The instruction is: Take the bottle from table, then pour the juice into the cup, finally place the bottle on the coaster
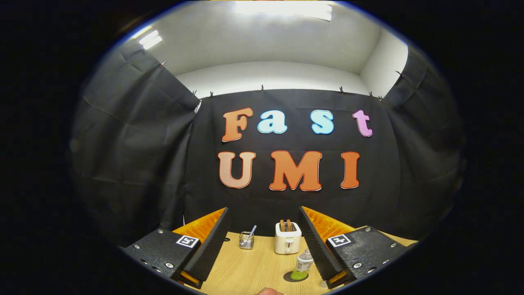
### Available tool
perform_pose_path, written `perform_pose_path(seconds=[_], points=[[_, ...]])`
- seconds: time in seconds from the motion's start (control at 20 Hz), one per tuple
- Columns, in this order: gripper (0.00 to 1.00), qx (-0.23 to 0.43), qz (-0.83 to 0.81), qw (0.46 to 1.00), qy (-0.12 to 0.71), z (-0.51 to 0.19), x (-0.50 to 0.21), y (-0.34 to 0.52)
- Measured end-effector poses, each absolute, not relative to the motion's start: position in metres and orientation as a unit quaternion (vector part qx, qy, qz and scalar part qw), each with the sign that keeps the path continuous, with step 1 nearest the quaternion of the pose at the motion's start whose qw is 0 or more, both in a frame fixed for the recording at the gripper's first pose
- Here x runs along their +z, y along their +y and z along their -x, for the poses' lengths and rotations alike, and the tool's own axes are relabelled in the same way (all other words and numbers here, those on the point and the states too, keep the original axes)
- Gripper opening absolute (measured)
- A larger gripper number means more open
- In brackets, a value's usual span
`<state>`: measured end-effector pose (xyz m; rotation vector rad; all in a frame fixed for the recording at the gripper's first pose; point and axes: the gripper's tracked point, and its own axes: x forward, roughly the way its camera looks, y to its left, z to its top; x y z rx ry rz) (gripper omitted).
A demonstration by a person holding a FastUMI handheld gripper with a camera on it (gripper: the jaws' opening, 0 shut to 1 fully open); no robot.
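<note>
Fingers [262, 246] are spread wide, released, nothing between them. I'm holding the rig high and back, looking down over the wooden surface [245, 270].

The bottle [303, 265] stands upright just inside the right finger [317, 246], close to it but I can't tell if it touches. It has greenish juice in the lower part and a pale label. It sits on a dark round coaster [295, 277], so judging from how it lies, the placing step looks done and the fingers are let go to leave it standing there.

Beyond the fingers, near the back of the surface, a white toaster [287, 239] with two slices poking out. To its left, well apart from the bottle, a small clear cup [246, 240] holding a thin stick or straw. I can't tell whether there is juice in it, too small. Whether this is the pour target is my guess only.

Pale rounded thing [268, 291] between the fingers, nearest me, maybe a fingertip or knuckle, unclear.

Risk: the bottle is tight against the right finger, and pulling away sideways could tip it.
</note>
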<state>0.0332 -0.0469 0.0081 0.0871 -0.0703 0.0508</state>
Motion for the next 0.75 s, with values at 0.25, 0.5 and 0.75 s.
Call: perform_pose_path(seconds=[0.25, 0.5, 0.75], points=[[0.98, 0.025, -0.044, 0.998, -0.034, -0.0341, 0.0060, -0.0479], [0.98, 0.024, -0.041, 0.998, -0.032, -0.0367, 0.0049, -0.0497], [0.98, 0.029, -0.042, 0.998, -0.032, -0.0364, 0.0045, -0.0500]])
